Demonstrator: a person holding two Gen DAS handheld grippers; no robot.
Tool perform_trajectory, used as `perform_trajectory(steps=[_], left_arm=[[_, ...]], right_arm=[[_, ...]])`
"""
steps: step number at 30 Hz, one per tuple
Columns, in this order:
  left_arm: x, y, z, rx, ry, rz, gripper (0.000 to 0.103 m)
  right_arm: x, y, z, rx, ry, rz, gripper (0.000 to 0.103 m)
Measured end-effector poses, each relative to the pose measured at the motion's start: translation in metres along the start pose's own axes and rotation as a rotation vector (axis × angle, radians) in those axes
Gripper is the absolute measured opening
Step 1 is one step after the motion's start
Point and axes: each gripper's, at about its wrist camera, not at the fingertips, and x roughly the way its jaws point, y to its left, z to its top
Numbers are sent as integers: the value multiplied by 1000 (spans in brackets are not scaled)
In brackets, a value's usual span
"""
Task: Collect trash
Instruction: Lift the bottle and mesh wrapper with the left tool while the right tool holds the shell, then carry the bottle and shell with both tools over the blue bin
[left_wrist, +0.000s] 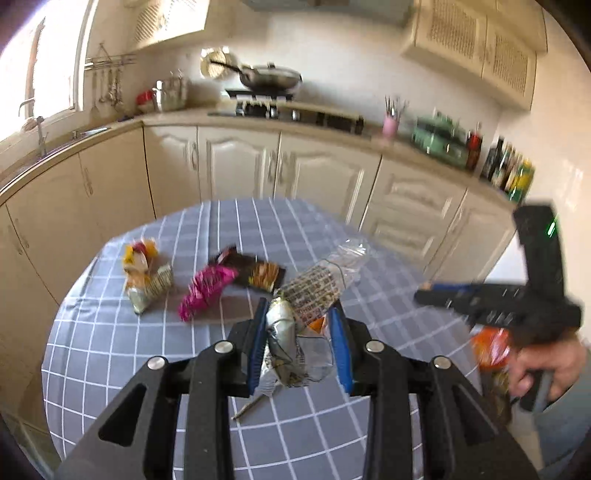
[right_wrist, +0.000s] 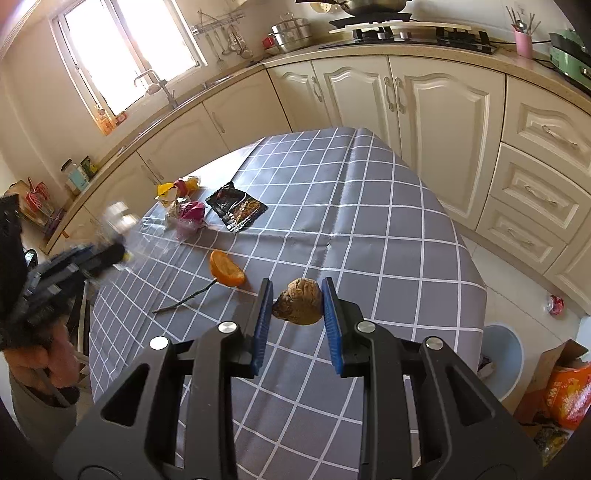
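The left gripper clenches its jaws on a crumpled wrapper, lifted clear of the checked worktop. The right gripper grips a brown lump, likely binning next. More wrappers lie beyond.

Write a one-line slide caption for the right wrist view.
Right gripper fingers clamp a brown lump above the grid tablecloth, orange peel and wrappers beyond.
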Motion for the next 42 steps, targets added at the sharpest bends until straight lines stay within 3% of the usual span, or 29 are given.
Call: perform_trajectory(steps=[5, 11, 16, 20, 29, 35, 42], left_arm=[[-10, -10, 14, 14, -23, -7, 31], [8, -49, 29, 38, -21, -49, 31], [42, -106, 52, 87, -3, -109, 31], [79, -155, 65, 125, 38, -172, 31], [186, -277, 58, 205, 222, -328, 31], [252, -328, 29, 211, 374, -357, 31], [326, -370, -11, 207, 550, -324, 31]], right_arm=[[-6, -2, 1, 5, -15, 1, 27], [-29, -22, 2, 37, -65, -23, 27], [-63, -69, 2, 115, -129, -85, 27], [-98, -131, -5, 219, -180, -166, 27], [-148, -263, -51, 454, -215, -321, 27], [-132, -326, -83, 596, -167, -315, 27], [-90, -373, -103, 725, -109, -262, 27]])
